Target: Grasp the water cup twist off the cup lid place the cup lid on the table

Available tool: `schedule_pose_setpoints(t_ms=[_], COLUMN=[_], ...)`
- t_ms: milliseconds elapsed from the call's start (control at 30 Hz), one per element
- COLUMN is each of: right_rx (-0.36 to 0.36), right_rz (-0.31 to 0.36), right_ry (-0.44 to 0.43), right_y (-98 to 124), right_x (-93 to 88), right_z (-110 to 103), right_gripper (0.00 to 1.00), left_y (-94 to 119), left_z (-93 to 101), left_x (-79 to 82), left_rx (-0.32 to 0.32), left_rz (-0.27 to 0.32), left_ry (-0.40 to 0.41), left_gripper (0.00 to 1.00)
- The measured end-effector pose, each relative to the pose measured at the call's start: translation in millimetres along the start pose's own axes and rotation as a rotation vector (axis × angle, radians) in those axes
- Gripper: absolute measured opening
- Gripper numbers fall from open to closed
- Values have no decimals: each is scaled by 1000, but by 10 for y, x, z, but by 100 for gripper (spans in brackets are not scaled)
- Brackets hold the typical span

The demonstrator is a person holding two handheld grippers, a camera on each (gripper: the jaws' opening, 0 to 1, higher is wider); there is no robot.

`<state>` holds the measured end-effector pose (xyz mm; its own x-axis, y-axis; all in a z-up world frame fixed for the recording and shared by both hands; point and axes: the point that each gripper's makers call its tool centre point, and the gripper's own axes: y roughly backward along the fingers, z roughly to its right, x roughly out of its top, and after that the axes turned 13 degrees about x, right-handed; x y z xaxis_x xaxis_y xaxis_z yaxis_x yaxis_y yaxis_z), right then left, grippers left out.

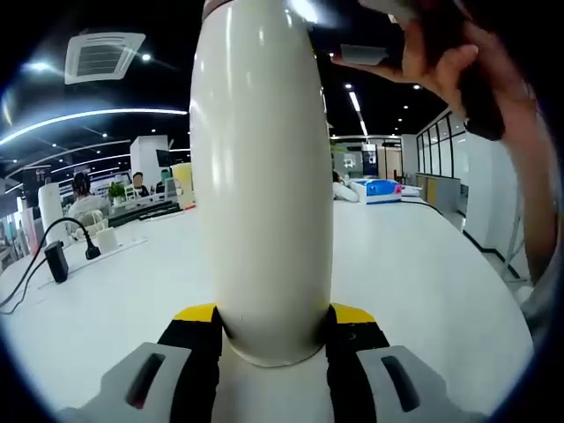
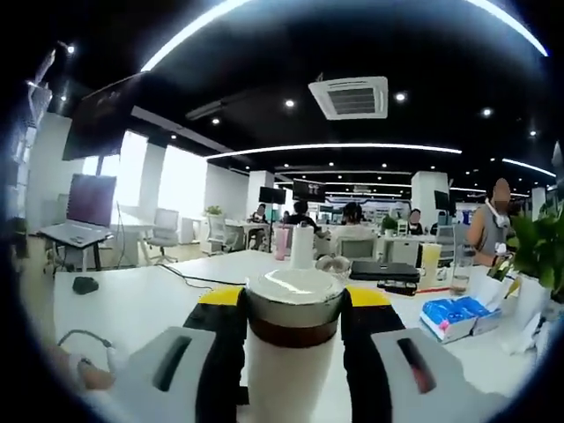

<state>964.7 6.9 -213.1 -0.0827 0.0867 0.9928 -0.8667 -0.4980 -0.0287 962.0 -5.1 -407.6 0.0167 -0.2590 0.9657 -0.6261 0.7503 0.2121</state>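
The tall cream-white cylindrical water cup (image 1: 262,176) stands upright between the left tongs (image 1: 273,339), whose black-and-yellow jaws press against its lower body just above the white bench (image 1: 414,264). In the right gripper view, the right tongs (image 2: 293,330) clamp the cup's shiny silver lid (image 2: 293,300) with its brown band, still on the cup. A person's hand (image 1: 441,62) shows near the cup's top in the left gripper view.

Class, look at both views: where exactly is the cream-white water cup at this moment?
The cream-white cylindrical water cup stands mid-frame in the left gripper view, its lower body clamped by the left claw; the right claw grips its lid end above the white table.
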Motion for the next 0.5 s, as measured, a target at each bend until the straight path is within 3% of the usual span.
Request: schedule_pose_setpoints(t_ms=[500], right_rx=[189], right_rz=[23], right_ry=[-30], right_y=[-23], right_x=[-16], right_z=[-6], right_gripper=[44], left_y=[-2], left_z=[4], left_x=[-1], left_rx=[-1], left_rz=[0], left_ry=[7], left_gripper=[48])
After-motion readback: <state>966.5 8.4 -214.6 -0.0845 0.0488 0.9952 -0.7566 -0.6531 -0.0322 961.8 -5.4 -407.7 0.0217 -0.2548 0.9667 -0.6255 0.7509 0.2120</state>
